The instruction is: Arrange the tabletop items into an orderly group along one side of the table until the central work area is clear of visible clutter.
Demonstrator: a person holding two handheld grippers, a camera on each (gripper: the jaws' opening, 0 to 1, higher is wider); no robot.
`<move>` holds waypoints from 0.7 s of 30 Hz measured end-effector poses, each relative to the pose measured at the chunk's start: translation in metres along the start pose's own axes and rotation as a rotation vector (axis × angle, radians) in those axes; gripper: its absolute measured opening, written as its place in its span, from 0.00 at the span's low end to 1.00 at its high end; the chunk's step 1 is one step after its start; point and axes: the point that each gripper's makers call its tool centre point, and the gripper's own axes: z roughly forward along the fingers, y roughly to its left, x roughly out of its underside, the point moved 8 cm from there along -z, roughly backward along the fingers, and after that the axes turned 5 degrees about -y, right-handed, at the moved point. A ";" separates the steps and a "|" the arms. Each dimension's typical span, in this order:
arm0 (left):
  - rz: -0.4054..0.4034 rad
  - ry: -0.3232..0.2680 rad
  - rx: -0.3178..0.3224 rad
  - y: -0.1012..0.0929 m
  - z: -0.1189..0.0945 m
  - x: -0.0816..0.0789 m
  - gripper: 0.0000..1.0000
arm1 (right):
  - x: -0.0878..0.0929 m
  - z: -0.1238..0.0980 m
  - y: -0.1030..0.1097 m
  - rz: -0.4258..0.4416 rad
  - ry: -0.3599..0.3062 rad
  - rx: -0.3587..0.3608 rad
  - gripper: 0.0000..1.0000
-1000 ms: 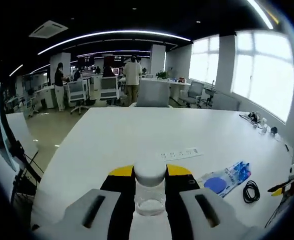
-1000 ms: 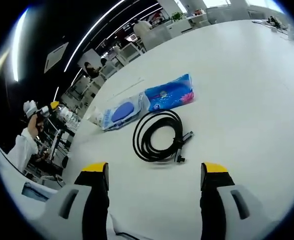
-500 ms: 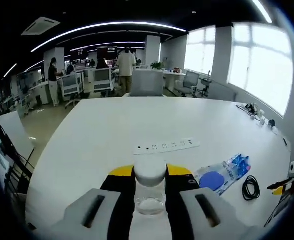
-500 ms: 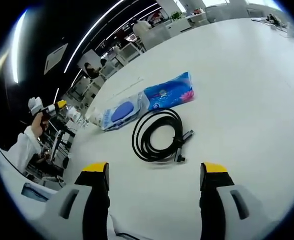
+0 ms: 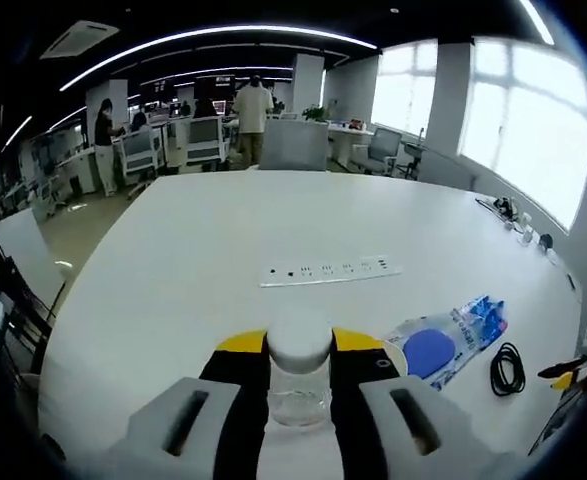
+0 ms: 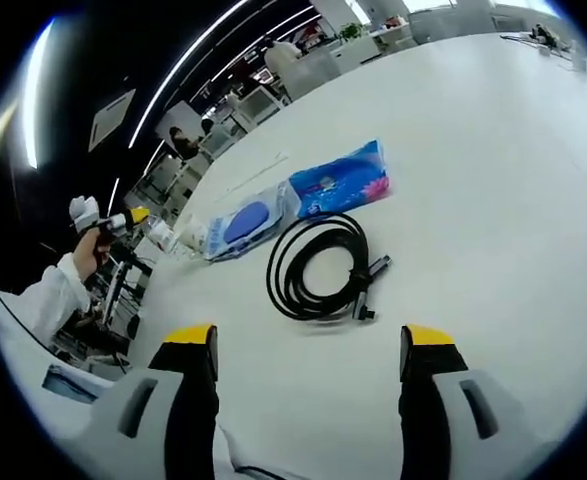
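Left gripper [image 5: 299, 385] clamps clear jar [image 5: 298, 380] with white lid, held above white table [image 5: 203, 250]; power strip [image 5: 330, 271] now nearer than a second ago. Right gripper [image 6: 309, 375] spread wide, empty, unchanged; coiled black cable [image 6: 320, 268] ahead between jaws, blue packet [image 6: 303, 198] touching beyond, both barely shifted.

Both views low over table [image 5: 203, 230], sharing coiled cable [image 6: 318, 268]

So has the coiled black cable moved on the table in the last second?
No. In the right gripper view the black cable lies just below the blue packet as before, with the same gap between them; the slight shift is the camera.
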 end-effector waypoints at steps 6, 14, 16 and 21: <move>0.014 0.003 -0.003 -0.002 0.004 0.001 0.20 | -0.001 0.000 -0.003 0.003 -0.003 0.001 0.74; 0.021 0.002 -0.003 0.004 0.014 0.001 0.20 | 0.003 0.001 -0.006 0.007 0.005 0.004 0.74; 0.029 0.001 -0.002 0.004 0.015 0.000 0.21 | 0.004 0.001 -0.006 0.008 0.008 0.004 0.74; 0.041 -0.011 -0.005 0.003 0.014 0.002 0.21 | 0.006 0.003 -0.005 0.010 0.015 0.001 0.74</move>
